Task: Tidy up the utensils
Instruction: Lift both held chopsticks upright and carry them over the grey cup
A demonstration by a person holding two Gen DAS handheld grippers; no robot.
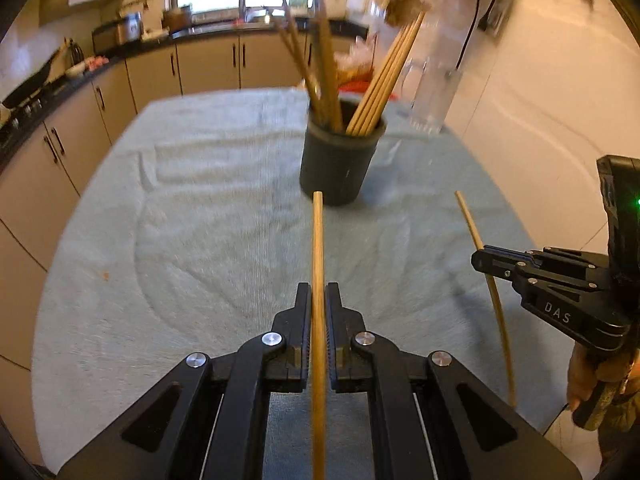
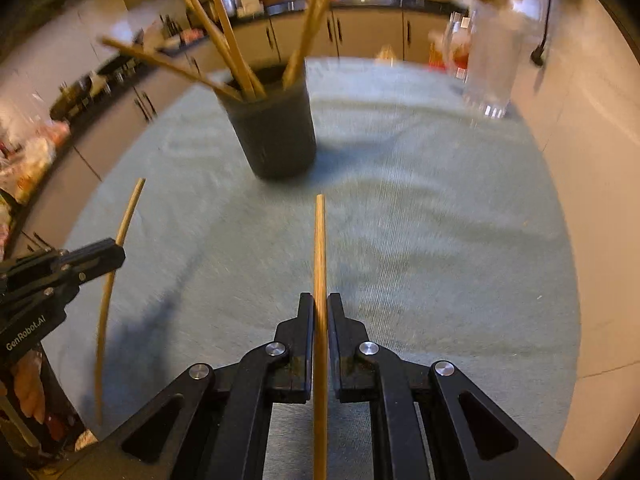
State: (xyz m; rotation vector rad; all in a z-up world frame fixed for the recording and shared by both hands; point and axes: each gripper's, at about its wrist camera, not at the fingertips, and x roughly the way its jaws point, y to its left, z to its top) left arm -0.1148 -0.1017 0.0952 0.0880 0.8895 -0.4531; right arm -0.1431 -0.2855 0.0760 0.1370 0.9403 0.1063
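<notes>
Left gripper (image 1: 318, 300) clamping wooden chopstick (image 1: 318, 248), right gripper (image 2: 320, 308) clamping another chopstick (image 2: 319, 248), dark cylindrical holder (image 1: 338, 160), ribbed cloth (image 1: 200, 220)

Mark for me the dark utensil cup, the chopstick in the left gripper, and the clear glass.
dark utensil cup (image 1: 338, 164), left wrist view, front wall.
chopstick in the left gripper (image 1: 318, 248), left wrist view, shaft ahead of the jaws.
clear glass (image 2: 490, 80), right wrist view, lower body.

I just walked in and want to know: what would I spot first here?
Probably the two chopsticks, one pinched in the left gripper and one in the right gripper, both held above the blue cloth. Next, the dark cup farther back on the cloth, bristling with more chopsticks.
</notes>
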